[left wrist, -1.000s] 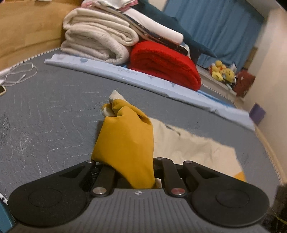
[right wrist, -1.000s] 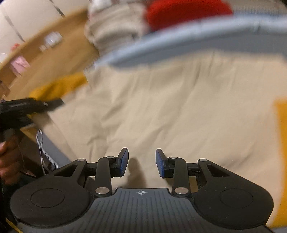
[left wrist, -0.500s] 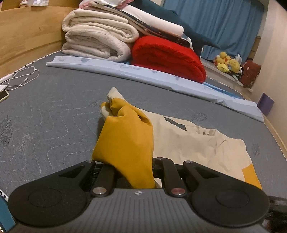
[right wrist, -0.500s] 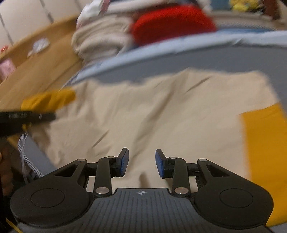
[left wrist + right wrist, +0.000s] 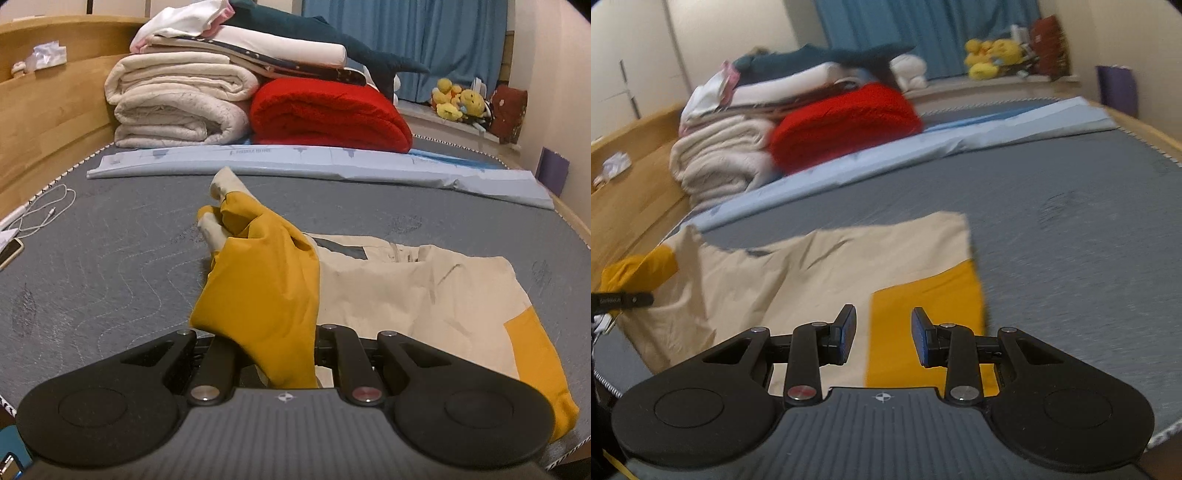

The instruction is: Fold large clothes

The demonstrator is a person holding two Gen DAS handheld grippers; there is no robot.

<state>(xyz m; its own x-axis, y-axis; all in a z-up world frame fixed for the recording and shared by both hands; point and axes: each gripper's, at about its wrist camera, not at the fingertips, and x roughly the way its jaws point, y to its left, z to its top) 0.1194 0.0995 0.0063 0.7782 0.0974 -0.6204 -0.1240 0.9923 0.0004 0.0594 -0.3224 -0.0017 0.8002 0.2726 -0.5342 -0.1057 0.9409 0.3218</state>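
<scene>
The cream-and-mustard garment [image 5: 424, 295] lies spread on the bed's grey mattress [image 5: 92, 258]; your left claw [image 5: 275, 354] has drawn its pinched mustard sleeve [image 5: 266, 295] back, while your right claw [image 5: 882, 332], part-open and empty, has swung to the mustard hem corner, ready to grip

Left claw [image 5: 275, 354] pitched downward, jaws clamped on a bunched yellow fold of the garment [image 5: 406, 295], fingers hidden by cloth; right claw [image 5: 882, 334] pitched downward above the garment, blue-padded fingers [image 5: 846, 332] parted, nothing between them.
</scene>
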